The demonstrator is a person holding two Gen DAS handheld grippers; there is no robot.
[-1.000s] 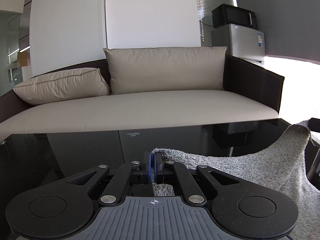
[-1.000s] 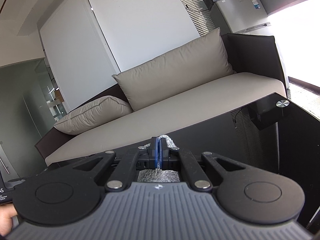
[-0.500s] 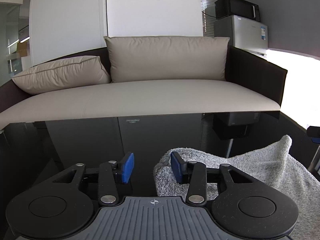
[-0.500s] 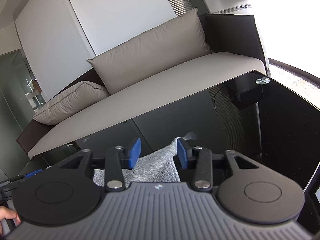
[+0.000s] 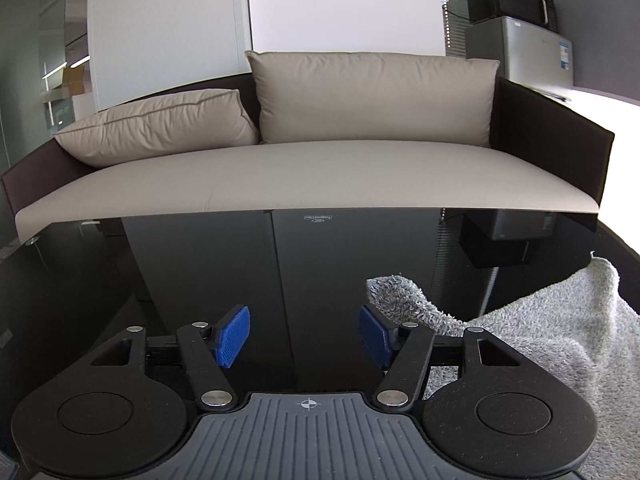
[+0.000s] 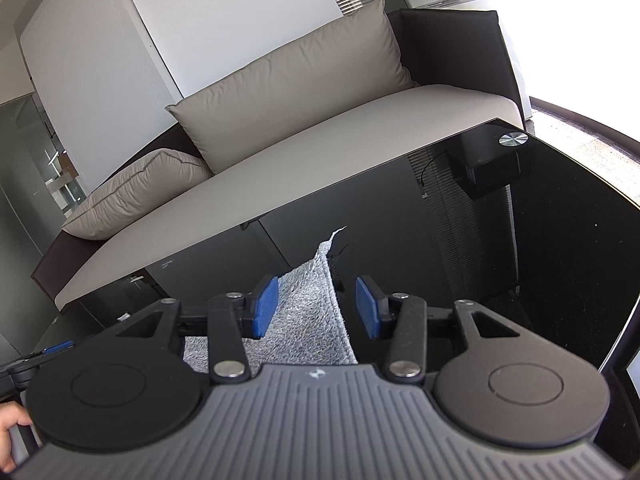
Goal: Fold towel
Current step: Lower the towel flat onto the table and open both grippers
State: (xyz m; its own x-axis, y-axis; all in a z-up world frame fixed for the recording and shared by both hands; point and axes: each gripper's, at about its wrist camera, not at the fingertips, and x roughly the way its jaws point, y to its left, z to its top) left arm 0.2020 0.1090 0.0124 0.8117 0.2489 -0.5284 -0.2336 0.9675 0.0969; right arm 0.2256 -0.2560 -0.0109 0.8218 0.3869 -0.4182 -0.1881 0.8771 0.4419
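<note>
Both tongs let go of the grey towel on the black glass table

The table [image 5: 200, 280] bears the towel [image 5: 560, 340], laid flat so a fold can settle; its curled corner [image 5: 396, 296] pokes up just beside the left gripper [image 5: 304, 334], whose jaws are opening with nothing between them. The right gripper [image 6: 316, 308] stands released, a towel edge [image 6: 308, 312] lying loose between its pads. A second earlier both were clenched on raised towel corners; now the cloth has dropped.
</note>
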